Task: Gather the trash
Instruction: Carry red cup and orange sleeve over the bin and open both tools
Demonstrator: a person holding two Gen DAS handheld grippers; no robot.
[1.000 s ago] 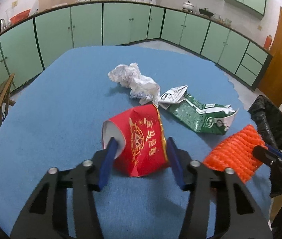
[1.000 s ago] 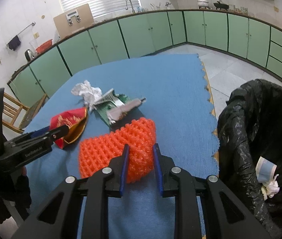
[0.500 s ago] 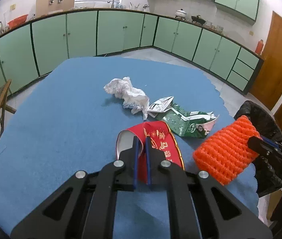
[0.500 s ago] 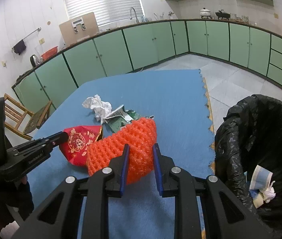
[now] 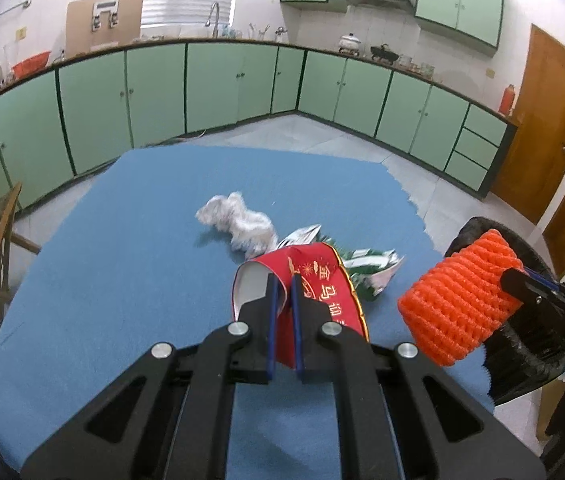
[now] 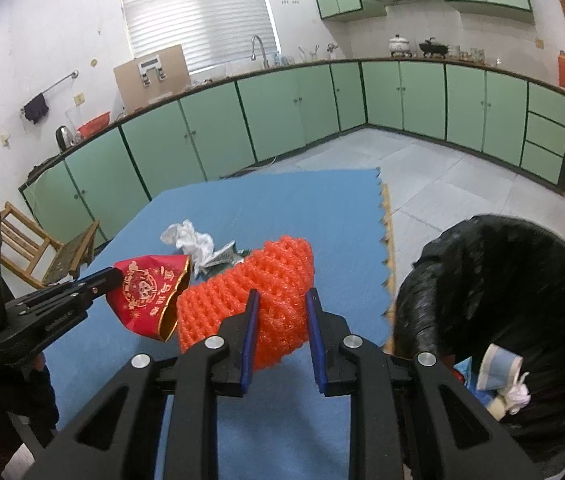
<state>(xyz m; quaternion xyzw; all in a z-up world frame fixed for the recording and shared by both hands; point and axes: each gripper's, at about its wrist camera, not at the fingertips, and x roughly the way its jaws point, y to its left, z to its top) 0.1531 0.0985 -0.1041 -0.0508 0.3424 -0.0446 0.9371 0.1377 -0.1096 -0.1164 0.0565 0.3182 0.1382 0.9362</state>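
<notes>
The red paper cup (image 5: 322, 284), flattened, is clamped by its wall in the left gripper (image 5: 283, 286) and held clear of the blue mat (image 5: 122, 272). The orange foam net (image 6: 250, 292) is clamped in the right gripper (image 6: 282, 308), beside the black-lined trash bin (image 6: 522, 280). Crumpled tissue (image 5: 238, 220) and a green carton (image 5: 370, 268) lie on the mat.

Both hand-held grippers — left (image 5: 283, 280), right (image 6: 281, 300) — clamped, raised.

left gripper (image 5: 283, 300): black frame; silver screws | right gripper (image 6: 282, 312): black; blue-edged fingers (image 6: 251, 320)
</notes>
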